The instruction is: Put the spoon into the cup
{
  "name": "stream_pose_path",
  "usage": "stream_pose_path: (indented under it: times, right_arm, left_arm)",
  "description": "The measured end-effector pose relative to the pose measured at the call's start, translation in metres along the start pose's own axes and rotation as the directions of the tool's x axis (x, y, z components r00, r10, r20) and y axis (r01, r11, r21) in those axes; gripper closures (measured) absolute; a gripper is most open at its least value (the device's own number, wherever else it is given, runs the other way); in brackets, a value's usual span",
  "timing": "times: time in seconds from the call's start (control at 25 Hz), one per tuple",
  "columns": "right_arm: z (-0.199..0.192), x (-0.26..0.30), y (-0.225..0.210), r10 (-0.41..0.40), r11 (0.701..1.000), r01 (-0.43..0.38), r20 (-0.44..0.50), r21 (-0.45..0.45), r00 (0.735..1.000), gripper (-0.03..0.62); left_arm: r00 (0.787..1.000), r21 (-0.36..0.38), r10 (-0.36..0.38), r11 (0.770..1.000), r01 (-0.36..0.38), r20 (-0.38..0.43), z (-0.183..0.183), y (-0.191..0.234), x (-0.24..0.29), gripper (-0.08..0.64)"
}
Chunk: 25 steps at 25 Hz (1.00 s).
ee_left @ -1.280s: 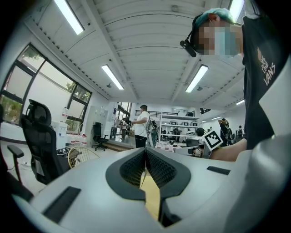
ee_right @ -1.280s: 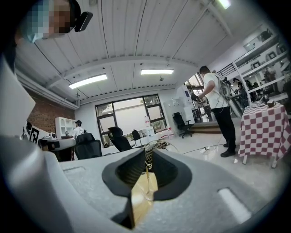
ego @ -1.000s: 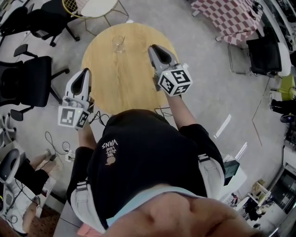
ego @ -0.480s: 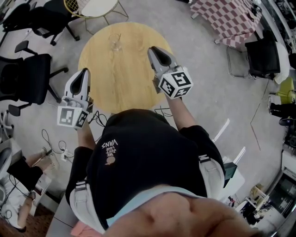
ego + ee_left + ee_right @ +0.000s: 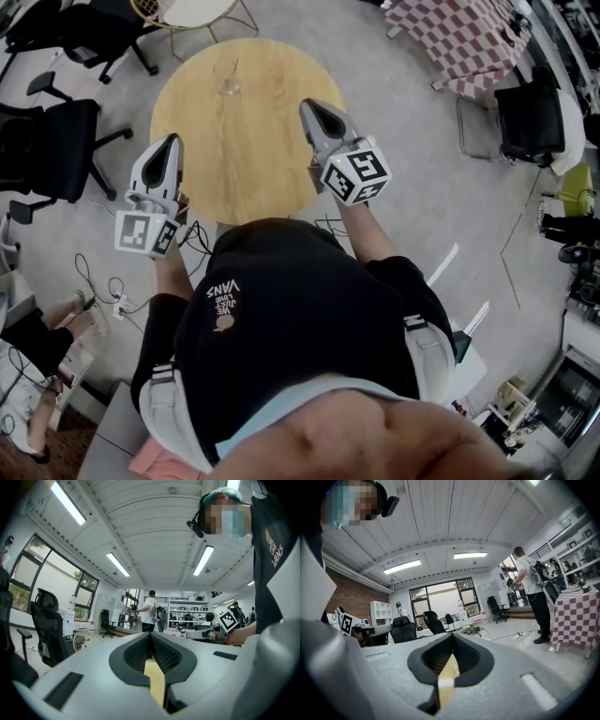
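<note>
Where print is legible, the black shirt (image 5: 281,309) reads VANS. Left gripper (image 5: 151,638) and right gripper (image 5: 452,645): jaws pressed together, nothing between them, both held in the air at the near side of the round wooden table (image 5: 253,159). The cup (image 5: 228,81) stands on the table's far side, clear and faint. Spoon can't be made out.

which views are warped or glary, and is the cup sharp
Head view: fisheye bends the round table, evenly lit; the clear cup is small and faint. Left gripper view: heavy barrel distortion, dark corners, ceiling lights blown out. Right gripper view: same warp, bright windows.
</note>
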State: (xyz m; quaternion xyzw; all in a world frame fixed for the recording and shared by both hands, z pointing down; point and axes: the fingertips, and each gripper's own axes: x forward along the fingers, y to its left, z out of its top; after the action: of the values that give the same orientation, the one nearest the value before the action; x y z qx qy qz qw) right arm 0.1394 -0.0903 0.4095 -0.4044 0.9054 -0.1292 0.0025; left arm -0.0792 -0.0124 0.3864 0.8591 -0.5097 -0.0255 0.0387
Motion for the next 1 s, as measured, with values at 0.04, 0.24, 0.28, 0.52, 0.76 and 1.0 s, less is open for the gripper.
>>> stream_pose_path:
  times: [0.04,0.24,0.28,0.52,0.76,1.0]
  right_arm:
    - [-0.001,-0.003,0.0,0.004,1.0,-0.004,-0.001,0.0,1.0,0.591]
    - [-0.005,-0.009,0.005,0.038,0.999,-0.038,-0.015,-0.005,0.999,0.592]
    - [-0.006,-0.011,0.006,0.045,0.999,-0.045,-0.019,-0.006,0.999,0.592]
    - [-0.015,-0.016,0.011,0.078,0.997,-0.078,-0.04,-0.009,0.996,0.594]
    - [-0.023,-0.02,0.015,0.09,0.996,-0.092,-0.062,-0.022,0.994,0.595]
    - [-0.026,-0.022,0.018,0.098,0.994,-0.101,-0.076,-0.036,0.992,0.595]
  left_arm:
    - [1.0,-0.001,0.003,1.0,-0.003,0.002,-0.001,-0.003,0.0,0.563]
    - [1.0,-0.005,0.027,1.0,-0.027,0.01,-0.003,-0.011,-0.005,0.563]
    - [0.999,-0.005,0.031,1.0,-0.031,0.011,-0.004,-0.013,-0.007,0.563]
    - [0.998,-0.006,0.056,0.998,-0.056,0.01,-0.009,-0.023,-0.014,0.563]
    - [0.997,-0.006,0.07,0.998,-0.07,0.01,-0.013,-0.031,-0.023,0.563]
    - [0.997,-0.008,0.077,0.997,-0.077,0.01,-0.014,-0.036,-0.026,0.563]
